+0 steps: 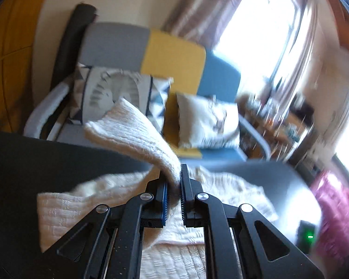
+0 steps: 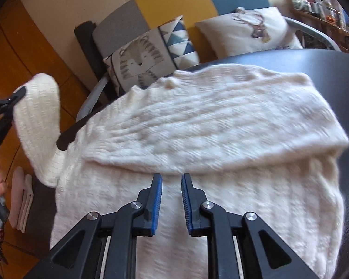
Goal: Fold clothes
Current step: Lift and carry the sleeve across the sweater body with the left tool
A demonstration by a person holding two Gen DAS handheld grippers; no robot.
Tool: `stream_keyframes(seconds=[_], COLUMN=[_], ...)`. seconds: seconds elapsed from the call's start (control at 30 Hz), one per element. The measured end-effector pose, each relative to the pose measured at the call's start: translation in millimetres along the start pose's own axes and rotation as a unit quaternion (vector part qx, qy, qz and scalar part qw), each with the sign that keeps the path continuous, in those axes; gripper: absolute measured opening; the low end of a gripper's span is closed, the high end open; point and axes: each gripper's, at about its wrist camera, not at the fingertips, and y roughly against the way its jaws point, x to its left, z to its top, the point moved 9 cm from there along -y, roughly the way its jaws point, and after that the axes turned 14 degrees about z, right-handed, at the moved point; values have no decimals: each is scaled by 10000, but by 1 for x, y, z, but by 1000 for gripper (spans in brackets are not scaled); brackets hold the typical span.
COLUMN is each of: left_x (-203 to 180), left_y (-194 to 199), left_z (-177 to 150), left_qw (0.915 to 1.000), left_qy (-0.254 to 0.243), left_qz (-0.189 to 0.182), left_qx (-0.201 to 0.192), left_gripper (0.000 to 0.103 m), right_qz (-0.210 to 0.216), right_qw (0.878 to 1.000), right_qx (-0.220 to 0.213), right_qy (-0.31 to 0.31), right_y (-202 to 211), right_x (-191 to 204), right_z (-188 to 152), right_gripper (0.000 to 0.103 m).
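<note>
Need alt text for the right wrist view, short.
A cream knit sweater lies partly folded on a dark table, the open right gripper just above it. At far left, the left gripper lifts a sleeve.

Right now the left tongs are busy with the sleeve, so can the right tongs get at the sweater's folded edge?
Probably yes: the right tongs hang open just before the folded edge, nothing between them.

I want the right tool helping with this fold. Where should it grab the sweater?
Probably the thick rolled fold edge of the sweater just ahead of the right tool. Come in low from the near side; that raised lip suits the open jaws better than flat knit.
</note>
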Motion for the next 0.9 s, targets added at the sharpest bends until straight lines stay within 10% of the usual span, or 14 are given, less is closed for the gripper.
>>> stream_keyframes(seconds=[0.2,0.9], left_x=[-75,-163], left_y=[-38,-69], left_z=[-49,-127], left_qw=[9954,9613], left_qy=[-886,-2643], left_qz=[153,647], left_qx=[339,442], left_gripper=[9,9], right_qz=[1201,1266], right_qw=[9831,9829], right_qx=[-811,-931], right_qy=[-1115,-962], right_y=[17,17], right_x=[-39,-39], right_z=[-15,-22], right_gripper=[13,13])
